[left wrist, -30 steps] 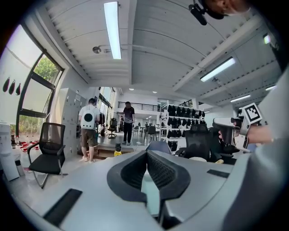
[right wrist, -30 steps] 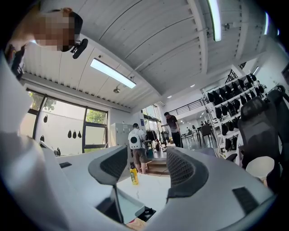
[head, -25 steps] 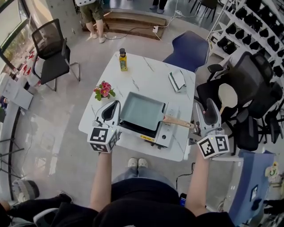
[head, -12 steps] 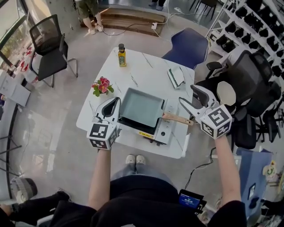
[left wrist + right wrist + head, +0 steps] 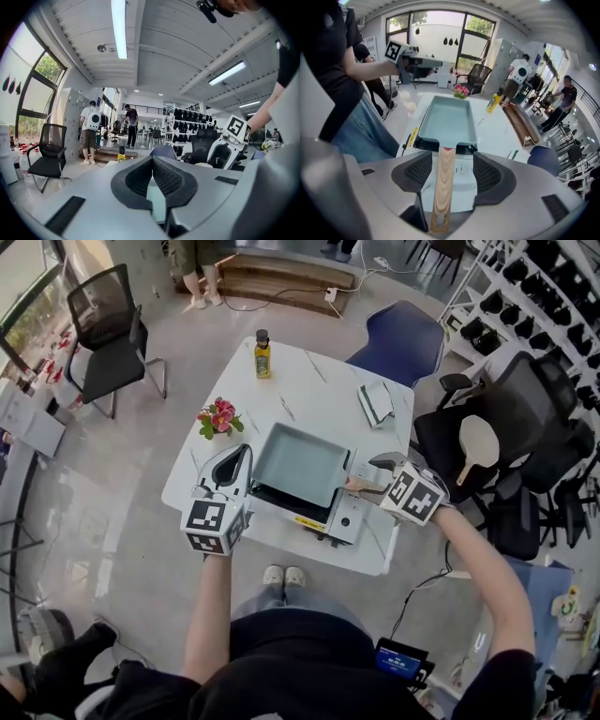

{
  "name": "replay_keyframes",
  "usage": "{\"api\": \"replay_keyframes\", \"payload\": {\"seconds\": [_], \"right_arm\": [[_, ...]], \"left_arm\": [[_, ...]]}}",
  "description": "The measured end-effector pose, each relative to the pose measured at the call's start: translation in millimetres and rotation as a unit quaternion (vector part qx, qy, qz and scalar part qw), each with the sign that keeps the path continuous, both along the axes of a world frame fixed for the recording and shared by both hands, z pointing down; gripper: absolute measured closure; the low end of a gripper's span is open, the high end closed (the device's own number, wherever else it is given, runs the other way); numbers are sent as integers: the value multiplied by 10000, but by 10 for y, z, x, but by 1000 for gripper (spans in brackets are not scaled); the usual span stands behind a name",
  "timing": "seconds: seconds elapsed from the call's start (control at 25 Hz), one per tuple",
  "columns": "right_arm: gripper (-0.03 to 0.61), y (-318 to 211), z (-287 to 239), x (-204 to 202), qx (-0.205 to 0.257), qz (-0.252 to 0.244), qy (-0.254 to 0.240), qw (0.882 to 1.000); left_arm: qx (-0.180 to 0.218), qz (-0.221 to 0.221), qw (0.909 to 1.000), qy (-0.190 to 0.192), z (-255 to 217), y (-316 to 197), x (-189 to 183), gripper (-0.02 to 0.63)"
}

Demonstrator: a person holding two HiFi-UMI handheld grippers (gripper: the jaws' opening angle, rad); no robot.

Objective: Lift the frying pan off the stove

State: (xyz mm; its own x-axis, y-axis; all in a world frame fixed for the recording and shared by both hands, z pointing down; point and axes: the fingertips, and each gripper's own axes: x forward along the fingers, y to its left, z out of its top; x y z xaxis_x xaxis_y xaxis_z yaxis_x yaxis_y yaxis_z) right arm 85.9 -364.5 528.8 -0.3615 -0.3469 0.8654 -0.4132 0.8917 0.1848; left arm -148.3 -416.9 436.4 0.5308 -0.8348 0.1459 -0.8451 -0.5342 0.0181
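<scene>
A rectangular pale-teal frying pan (image 5: 300, 465) sits on a portable stove (image 5: 344, 517) at the near side of the white table (image 5: 309, 385). Its wooden handle (image 5: 362, 487) points right. My right gripper (image 5: 368, 478) is open and straddles that handle; in the right gripper view the handle (image 5: 443, 183) runs between the two pads (image 5: 487, 171) with a gap on each side, and the pan (image 5: 447, 119) lies straight ahead. My left gripper (image 5: 232, 470) hovers just left of the pan with its jaws shut and empty, as the left gripper view (image 5: 152, 171) also shows.
An oil bottle (image 5: 262, 354) stands at the table's far edge, a flower pot (image 5: 218, 421) at the left, a folded cloth (image 5: 375, 405) at the far right. A blue chair (image 5: 398, 338) and black office chairs (image 5: 525, 418) crowd the right side. People stand at the back.
My right gripper swung in from beyond the table's right edge and turned leftward, so its jaws now straddle the pan handle. The left gripper has barely moved.
</scene>
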Motion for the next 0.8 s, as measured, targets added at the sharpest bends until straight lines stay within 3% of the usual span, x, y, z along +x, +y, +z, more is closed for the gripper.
{"api": "replay_keyframes", "payload": {"seconds": [0.48,0.8], "right_arm": [[322,19,799,73,-676,-220,1078,9916],[341,11,924,68,-945,-222,1280,9870]], "left_arm": [[-10,-190,9998,-5,30,40,-179,594],[-61,-274,9996,1,47,61,-259,594]]}}
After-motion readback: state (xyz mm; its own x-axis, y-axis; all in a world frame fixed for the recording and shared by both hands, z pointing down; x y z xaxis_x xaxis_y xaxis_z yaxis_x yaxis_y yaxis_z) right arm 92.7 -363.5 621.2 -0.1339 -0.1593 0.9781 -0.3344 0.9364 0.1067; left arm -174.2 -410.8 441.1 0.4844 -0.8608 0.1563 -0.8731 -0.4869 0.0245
